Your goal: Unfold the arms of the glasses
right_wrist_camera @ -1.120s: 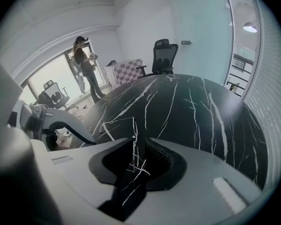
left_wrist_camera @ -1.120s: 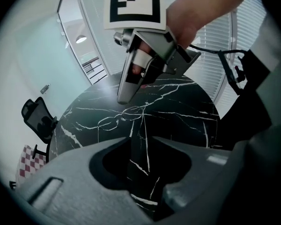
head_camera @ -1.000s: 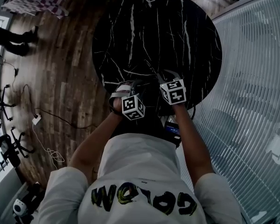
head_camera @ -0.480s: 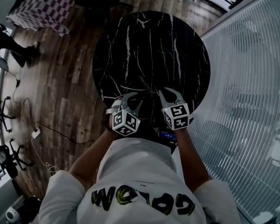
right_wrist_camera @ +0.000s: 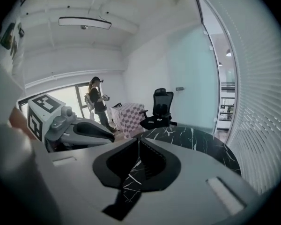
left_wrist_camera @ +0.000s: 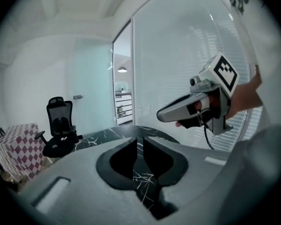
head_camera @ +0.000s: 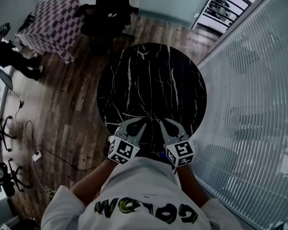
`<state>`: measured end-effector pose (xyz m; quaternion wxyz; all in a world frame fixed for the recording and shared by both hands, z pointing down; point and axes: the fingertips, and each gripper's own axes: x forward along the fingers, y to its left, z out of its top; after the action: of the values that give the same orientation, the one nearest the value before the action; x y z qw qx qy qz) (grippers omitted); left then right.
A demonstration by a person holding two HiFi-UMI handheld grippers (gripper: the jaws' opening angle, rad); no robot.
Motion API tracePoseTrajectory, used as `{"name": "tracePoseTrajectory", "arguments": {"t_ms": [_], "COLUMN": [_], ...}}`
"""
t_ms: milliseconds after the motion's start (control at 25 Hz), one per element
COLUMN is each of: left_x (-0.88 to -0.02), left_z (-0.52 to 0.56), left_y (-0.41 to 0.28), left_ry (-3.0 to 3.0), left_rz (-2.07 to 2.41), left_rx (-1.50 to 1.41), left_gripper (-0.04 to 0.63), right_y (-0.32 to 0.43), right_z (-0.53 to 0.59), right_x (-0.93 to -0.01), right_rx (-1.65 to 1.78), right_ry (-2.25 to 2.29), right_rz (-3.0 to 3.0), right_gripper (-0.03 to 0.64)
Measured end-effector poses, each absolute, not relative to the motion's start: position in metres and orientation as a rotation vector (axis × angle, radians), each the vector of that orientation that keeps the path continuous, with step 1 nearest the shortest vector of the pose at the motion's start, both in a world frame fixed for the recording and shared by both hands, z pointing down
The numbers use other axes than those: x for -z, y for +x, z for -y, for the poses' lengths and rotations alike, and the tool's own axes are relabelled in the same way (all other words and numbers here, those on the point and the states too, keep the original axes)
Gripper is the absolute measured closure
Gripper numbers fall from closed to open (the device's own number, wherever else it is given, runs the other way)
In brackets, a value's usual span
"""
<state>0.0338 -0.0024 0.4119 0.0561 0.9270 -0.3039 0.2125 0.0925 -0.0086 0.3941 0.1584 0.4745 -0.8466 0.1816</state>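
While the left gripper (left_wrist_camera: 140, 142) and right gripper (right_wrist_camera: 138, 142) hang side by side above the near rim of the round black marble table with white veins (head_camera: 151, 80), the glasses show in no view; their position cannot be told. Left jaws have just been closing and stand a narrow gap apart, nothing between them. Right jaws meet at the tips, empty. A black office chair (head_camera: 105, 13) and a chequered cloth-covered table (head_camera: 50, 25) stand beyond; a white slatted wall (head_camera: 249, 104) runs alongside.
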Motion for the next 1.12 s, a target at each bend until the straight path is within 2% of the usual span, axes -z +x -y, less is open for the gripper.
{"name": "tracePoseTrajectory", "arguments": {"t_ms": [240, 680, 1120], "left_x": [-0.362, -0.286, -0.250], "left_z": [-0.011, -0.024, -0.028], "left_y": [0.045, 0.057, 0.063], "left_ry": [2.814, 2.876, 2.884], "left_rz": [0.888, 0.905, 0.885], "left_rx": [-0.466, -0.178, -0.039], "left_gripper": [0.589, 0.591, 0.591], "right_y": [0.084, 0.071, 0.079], "right_z": [-0.012, -0.031, -0.032], "right_x": [-0.344, -0.263, -0.242], "right_rx": [-0.481, -0.344, -0.298], "right_ry": [1.392, 1.431, 1.506], "right_rz": [2.522, 2.690, 2.717], "right_gripper": [0.614, 0.615, 0.615]}}
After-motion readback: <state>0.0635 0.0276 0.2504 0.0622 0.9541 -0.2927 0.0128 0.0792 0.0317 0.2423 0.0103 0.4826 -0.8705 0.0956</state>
